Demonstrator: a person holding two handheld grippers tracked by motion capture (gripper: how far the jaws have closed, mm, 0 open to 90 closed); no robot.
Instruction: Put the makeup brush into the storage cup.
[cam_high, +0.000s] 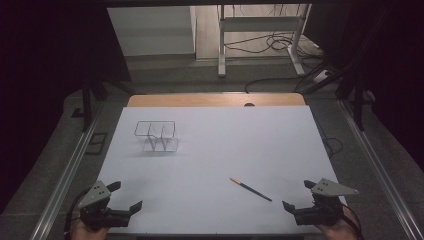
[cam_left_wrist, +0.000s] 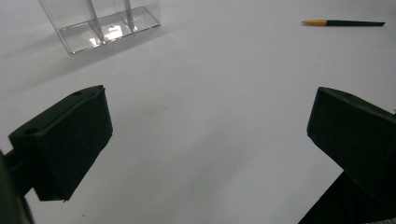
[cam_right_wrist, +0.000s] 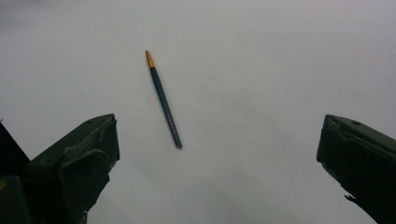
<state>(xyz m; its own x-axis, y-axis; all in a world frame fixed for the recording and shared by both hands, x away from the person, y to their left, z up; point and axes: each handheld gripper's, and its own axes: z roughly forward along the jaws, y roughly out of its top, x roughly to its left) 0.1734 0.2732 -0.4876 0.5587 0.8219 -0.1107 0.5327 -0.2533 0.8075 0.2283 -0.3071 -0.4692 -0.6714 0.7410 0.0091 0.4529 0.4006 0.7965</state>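
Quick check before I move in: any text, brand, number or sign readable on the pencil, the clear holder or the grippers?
Pencil: a faint line of print along the dark barrel near its lower end, too small and blurred to read.
Clear holder: no text seen.
Left gripper and right gripper: no labels or numbers seen.
White table sheet: no markings seen.

The pencil (cam_right_wrist: 163, 100) looked like painted wood, dark and faintly glossy; the holder (cam_left_wrist: 105, 23) at far left was clear, shiny plastic, the table sheet (cam_high: 225, 145) smooth and matt white
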